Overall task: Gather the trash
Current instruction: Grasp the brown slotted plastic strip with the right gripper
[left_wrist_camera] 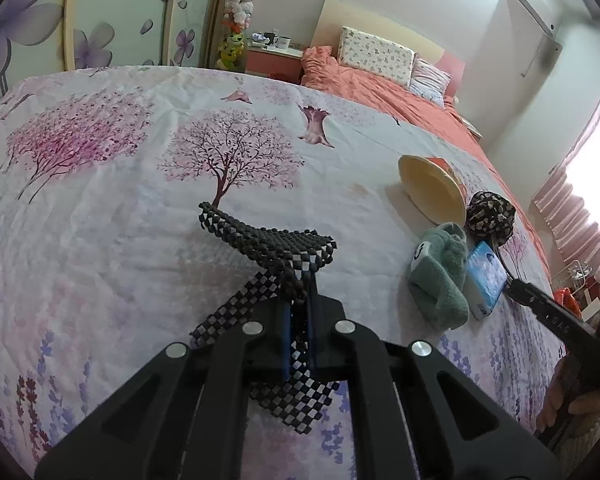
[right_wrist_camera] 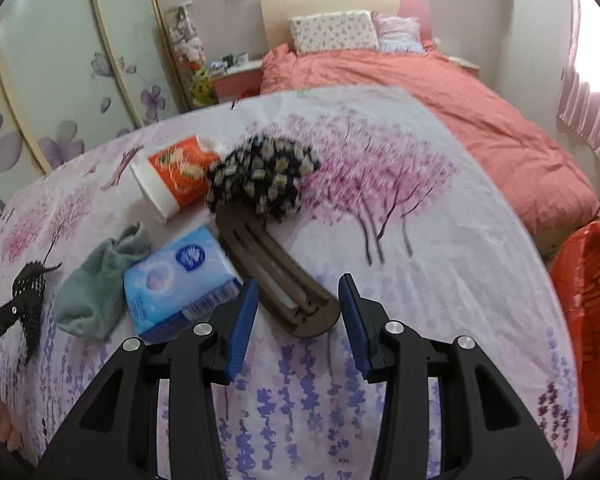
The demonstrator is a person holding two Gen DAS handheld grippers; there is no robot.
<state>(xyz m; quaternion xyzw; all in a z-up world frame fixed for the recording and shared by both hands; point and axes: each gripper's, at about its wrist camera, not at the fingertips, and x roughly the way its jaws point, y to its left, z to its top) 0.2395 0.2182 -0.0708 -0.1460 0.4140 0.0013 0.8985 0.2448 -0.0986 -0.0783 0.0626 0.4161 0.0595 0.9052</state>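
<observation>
My left gripper (left_wrist_camera: 300, 280) is shut on a strip of black non-slip mesh (left_wrist_camera: 268, 236), which droops over the fingers above the floral bedsheet. It shows again at the left edge of the right wrist view, the left gripper (right_wrist_camera: 24, 300) with the mesh (right_wrist_camera: 32, 280). My right gripper (right_wrist_camera: 298, 312) stands open over the near end of a brown slotted wooden piece (right_wrist_camera: 276, 272); the blue pads do not touch it. Beside it lie a blue tissue pack (right_wrist_camera: 176, 280), a green cloth (right_wrist_camera: 100, 280), an orange paper cup (right_wrist_camera: 172, 176) on its side and a black floral cloth (right_wrist_camera: 260, 176).
An orange-red bag (right_wrist_camera: 588, 320) stands open off the sheet's right edge. A salmon duvet (right_wrist_camera: 440, 104) with pillows lies beyond the sheet. Wardrobe doors (left_wrist_camera: 100, 20) with purple flowers run along the left. A person's hand (left_wrist_camera: 572, 396) holds the right gripper.
</observation>
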